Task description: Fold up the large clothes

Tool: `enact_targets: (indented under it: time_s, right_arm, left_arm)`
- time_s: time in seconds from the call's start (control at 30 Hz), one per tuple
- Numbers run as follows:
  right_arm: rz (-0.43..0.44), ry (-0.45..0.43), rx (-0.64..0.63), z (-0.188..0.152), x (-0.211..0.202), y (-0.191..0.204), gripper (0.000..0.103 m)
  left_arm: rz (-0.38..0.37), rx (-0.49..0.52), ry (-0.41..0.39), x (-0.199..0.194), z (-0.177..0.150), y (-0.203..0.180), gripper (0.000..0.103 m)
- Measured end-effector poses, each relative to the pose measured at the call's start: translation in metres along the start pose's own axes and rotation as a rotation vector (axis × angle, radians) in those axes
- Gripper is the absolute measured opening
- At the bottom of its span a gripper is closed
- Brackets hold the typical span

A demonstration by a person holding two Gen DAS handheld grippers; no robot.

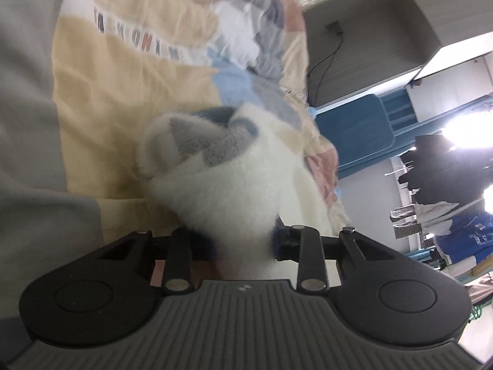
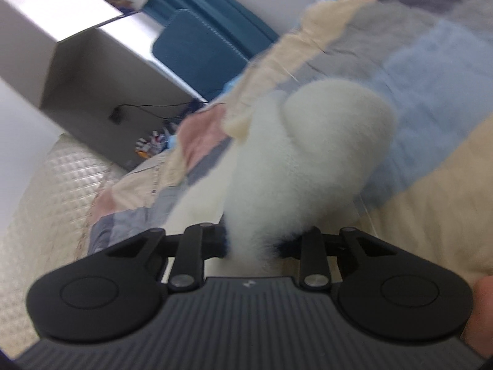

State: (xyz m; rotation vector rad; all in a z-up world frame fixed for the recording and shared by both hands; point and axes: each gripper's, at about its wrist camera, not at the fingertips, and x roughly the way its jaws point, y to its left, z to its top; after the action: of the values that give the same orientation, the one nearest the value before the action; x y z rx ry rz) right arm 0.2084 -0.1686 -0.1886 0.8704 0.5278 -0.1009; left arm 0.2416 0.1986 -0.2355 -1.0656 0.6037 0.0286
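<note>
Both clamped on fleece: left tongs (image 1: 243, 243) and right tongs (image 2: 254, 243), fluffy white garment (image 1: 228, 191) bunched straight ahead over bed quilt (image 1: 123, 86).

A bed (image 2: 46, 191) with a quilted cream mattress carried a patchwork quilt (image 1: 123, 92) spread to its edge.

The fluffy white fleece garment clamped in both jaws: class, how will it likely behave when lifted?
The fluffy white fleece garment probably hangs floppy: it bunches and droops beyond the left gripper. It seems light yet bulky, judging by its thick pile. It likely resists slipping, since the right gripper sinks into the fuzz.
</note>
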Motion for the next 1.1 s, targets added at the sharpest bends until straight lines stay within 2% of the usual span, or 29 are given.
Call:
enact_targets:
  time_s: [0.17,0.27,0.4,0.53,0.67,0.8,0.93,1.1]
  right_arm:
    - [0.025,0.009,-0.018,0.011,-0.025,0.006,0.029]
    - [0.022,0.018,-0.076,0.016,-0.042,0.017,0.029]
    - [0.032,0.069,-0.095,0.029,-0.073,0.027,0.029]
    - [0.019,0.122,-0.102,0.035,-0.092,0.025,0.029]
    - [0.008,0.184,-0.062,0.039,-0.085,0.014,0.033]
    - [0.017,0.213,-0.027,0.046,-0.070,0.008,0.041]
    - [0.038,0.220,-0.005,0.054,-0.056,0.011,0.046]
    - [0.033,0.234,0.025,0.067,-0.030,0.016,0.047]
  left_arm:
    - [-0.030,0.059,0.002,-0.042,-0.006,-0.014,0.035]
    - [-0.048,0.061,0.015,-0.069,-0.008,-0.024,0.035]
    - [-0.071,0.124,0.006,-0.110,-0.017,-0.040,0.035]
    - [-0.097,0.115,0.024,-0.133,-0.024,-0.043,0.036]
    - [-0.069,0.146,0.045,-0.126,-0.027,-0.047,0.041]
    - [-0.073,0.136,0.070,-0.110,-0.020,-0.051,0.050]
    - [-0.103,0.114,0.058,-0.097,-0.007,-0.061,0.052]
    - [-0.109,0.100,0.041,-0.070,0.009,-0.075,0.052]
